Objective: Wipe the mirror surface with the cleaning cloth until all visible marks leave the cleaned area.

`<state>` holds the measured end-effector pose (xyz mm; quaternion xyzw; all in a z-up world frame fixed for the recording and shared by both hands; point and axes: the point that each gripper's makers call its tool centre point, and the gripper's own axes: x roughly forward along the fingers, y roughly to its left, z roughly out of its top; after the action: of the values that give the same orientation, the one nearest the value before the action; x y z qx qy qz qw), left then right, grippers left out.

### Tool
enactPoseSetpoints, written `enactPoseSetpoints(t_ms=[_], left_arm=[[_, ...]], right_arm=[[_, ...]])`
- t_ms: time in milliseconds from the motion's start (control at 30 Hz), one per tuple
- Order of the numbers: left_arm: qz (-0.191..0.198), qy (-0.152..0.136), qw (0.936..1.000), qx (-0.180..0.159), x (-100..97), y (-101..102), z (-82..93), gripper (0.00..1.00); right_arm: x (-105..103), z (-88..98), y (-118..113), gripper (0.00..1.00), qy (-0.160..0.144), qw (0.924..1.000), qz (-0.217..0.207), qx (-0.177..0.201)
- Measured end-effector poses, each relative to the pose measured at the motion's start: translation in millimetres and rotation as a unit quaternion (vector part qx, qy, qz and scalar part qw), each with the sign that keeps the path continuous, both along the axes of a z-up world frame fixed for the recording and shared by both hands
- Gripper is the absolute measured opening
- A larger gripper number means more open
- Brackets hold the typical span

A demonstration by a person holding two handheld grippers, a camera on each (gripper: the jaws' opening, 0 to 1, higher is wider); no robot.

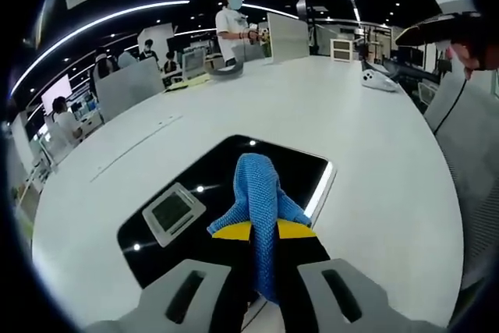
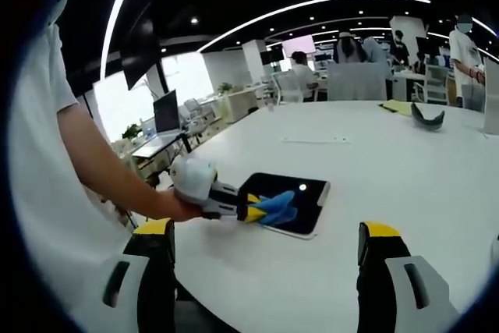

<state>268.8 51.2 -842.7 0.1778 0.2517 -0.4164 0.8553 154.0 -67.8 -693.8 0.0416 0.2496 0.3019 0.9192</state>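
A broad white desk [image 1: 366, 146] carries the scene, its top curving away toward the far end of an open office. Near that far end a dark curved headset-like object [image 2: 427, 115] lies beside a yellowish sheet [image 2: 399, 107]. A small white device [image 1: 379, 81] rests close to the right edge in the left gripper view. A person in a white shirt [image 1: 232, 27] stands at the far end, next to an upright grey panel [image 1: 288, 37]. More people sit at workstations with monitors [image 2: 167, 111] along the windowed wall. Long curved light strips [image 2: 327, 1] cross the dark ceiling.
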Motion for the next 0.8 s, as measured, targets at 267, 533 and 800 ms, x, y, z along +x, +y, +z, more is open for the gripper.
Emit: enactPoseSetpoints(t_ms=[267,533,800], left_arm=[[-0.001,-0.002,1.0000,0.001,6.6,3.3,0.1,0.07],[-0.001,-0.006,1.0000,0.004,13.5,6.8,-0.3,0.07],[-0.002,-0.008,1.0000,0.003,19.5,9.8,-0.5,0.07]], right_arm=[[1.9,-1.4,-0.5,0.98,0.002,1.0000,-0.003,0.000],[2.5,-3.3,-0.2,0.98,0.005,1.0000,-0.006,0.003],[4.2,-4.2,-0.9,0.98,0.006,0.9999,-0.009,0.003]])
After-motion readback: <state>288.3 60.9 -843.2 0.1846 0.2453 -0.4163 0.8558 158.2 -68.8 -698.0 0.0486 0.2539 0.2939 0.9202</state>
